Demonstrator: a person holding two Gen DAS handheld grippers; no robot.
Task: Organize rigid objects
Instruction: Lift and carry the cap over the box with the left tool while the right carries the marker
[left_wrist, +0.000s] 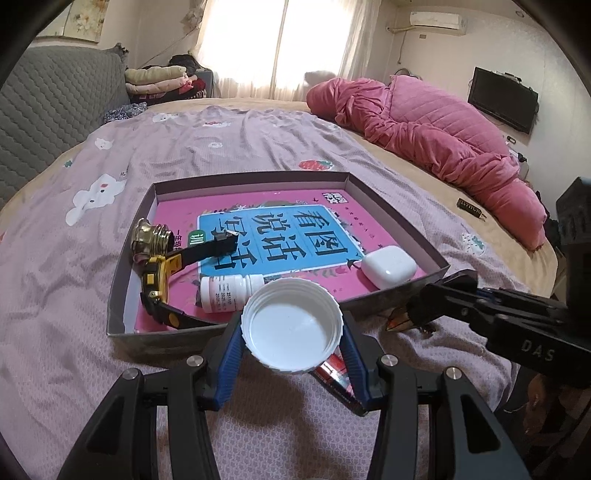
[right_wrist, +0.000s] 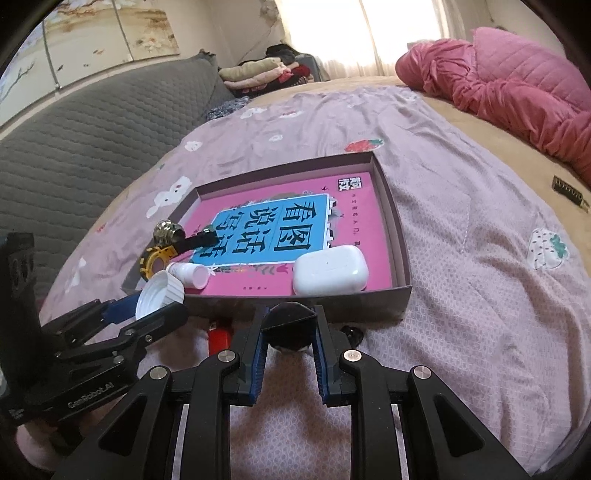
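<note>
Nearest the left wrist camera, the left gripper (left_wrist: 291, 332) grasps a white plastic lid (left_wrist: 291, 325) by its ribbed rim, hollow side up, just short of the near wall of the shallow cardboard box (left_wrist: 402, 218); a red pack (left_wrist: 334, 373) lies on the bedsheet (left_wrist: 221, 147) under the lid, mostly hidden. To its right, the right gripper (right_wrist: 288, 328) is clenched on a dark faceted object (right_wrist: 290, 325) (its make cannot be told), also close to the box's near wall. Inside the box, over a pink-and-blue printed book cover (left_wrist: 291, 229), a small white pill bottle (left_wrist: 231, 290) lies on its side by the near edge, a white earbud case (left_wrist: 388, 266) sits in the near right corner, and a yellow-and-black watch (left_wrist: 159, 284) with its strap spread runs along the left wall, touching a brass-coloured fitting (left_wrist: 149, 236) behind it. Beyond the box, the lilac sheet runs toward the far edge of the bed, where a pink quilt (left_wrist: 424, 125) is bunched at the right; a small dark bar (left_wrist: 471, 210) lies on the tan cover near it.
</note>
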